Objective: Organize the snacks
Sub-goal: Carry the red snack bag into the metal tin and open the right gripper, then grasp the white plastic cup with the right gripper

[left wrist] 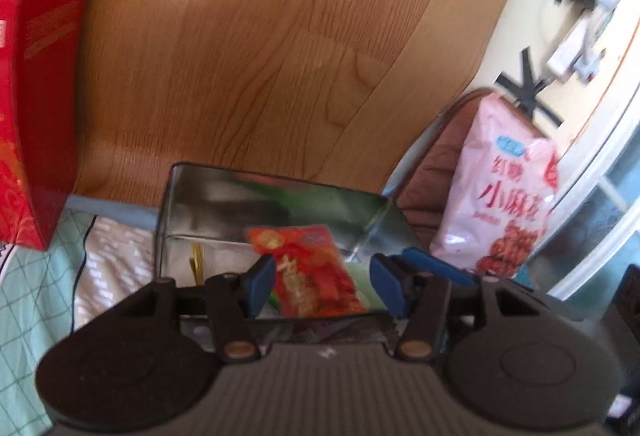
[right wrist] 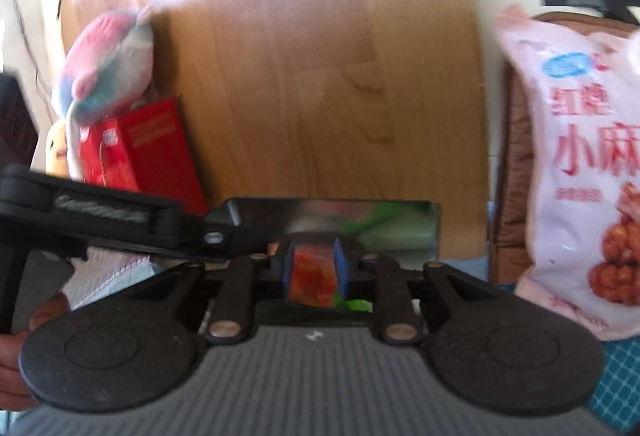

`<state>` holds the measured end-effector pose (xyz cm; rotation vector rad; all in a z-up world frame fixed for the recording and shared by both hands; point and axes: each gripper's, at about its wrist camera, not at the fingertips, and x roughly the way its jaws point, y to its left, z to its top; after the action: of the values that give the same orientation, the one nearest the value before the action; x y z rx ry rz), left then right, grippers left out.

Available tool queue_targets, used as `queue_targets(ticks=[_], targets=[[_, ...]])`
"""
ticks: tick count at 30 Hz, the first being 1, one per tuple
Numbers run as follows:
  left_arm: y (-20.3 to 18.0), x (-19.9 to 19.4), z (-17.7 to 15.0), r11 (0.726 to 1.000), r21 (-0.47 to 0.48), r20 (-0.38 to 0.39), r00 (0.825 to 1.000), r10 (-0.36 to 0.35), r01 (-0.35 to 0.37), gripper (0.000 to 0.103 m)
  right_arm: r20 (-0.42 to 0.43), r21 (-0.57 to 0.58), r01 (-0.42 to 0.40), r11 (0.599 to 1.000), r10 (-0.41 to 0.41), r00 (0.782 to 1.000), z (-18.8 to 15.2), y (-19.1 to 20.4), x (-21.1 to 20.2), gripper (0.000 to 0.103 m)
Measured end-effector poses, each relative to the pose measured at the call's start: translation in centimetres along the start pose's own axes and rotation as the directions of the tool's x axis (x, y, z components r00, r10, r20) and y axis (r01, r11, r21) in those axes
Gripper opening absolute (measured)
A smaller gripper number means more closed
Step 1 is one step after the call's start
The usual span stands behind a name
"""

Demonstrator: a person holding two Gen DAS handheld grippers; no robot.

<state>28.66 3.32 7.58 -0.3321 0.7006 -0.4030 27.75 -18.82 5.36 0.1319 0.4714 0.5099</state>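
Two hand-held grippers: left hand-held gripper [left wrist: 322, 286] parted, empty; right hand-held gripper [right wrist: 313, 273] narrowly parted around red snack packet [right wrist: 314, 276] (contact unclear).
Packet: over metal tin [left wrist: 192, 204].
Handling: light, crinkly, slippery; pinch an edge.

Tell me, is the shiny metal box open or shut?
Open. The metal box has no lid on it, so you can see its shiny inside walls, and a red snack packet shows over its opening.

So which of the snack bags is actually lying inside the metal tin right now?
The small red-orange snack packet, lying inside the open metal tin. The big pink bag with red lettering stands outside it, leaning against the brown cushion.
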Motion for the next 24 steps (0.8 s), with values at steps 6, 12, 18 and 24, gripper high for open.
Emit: queue_targets(ticks=[6, 12, 18, 24], targets=[[2.4, -4.8, -3.0, 0.997, -0.067, 0.040, 0.999, -0.037, 0.039, 0.059, -0.027, 0.002, -0.096, 0.995, 0.096, 0.995, -1.9, 0.3, -4.6, 0.028], [3.7, -6.5, -7.6, 0.985, -0.151, -0.008, 0.996, -0.090, 0.087, 0.059, -0.138, -0.157, -0.136, 0.978, 0.115, 0.984, -6.4, 4.1, -6.1, 0.046], [3.7, -6.7, -10.6, 0.969, -0.228, -0.067, 0.991, -0.115, 0.097, 0.059, -0.173, -0.220, -0.080, 0.972, 0.042, 0.984, -7.1, 6.5, -4.7, 0.033], [2.6, -8.8, -12.1, 0.969, -0.213, -0.061, 0.988, -0.144, 0.128, 0.059, -0.156, 0.042, -0.117, 0.992, 0.123, 0.980, -7.2, 3.3, -8.2, 0.033]])
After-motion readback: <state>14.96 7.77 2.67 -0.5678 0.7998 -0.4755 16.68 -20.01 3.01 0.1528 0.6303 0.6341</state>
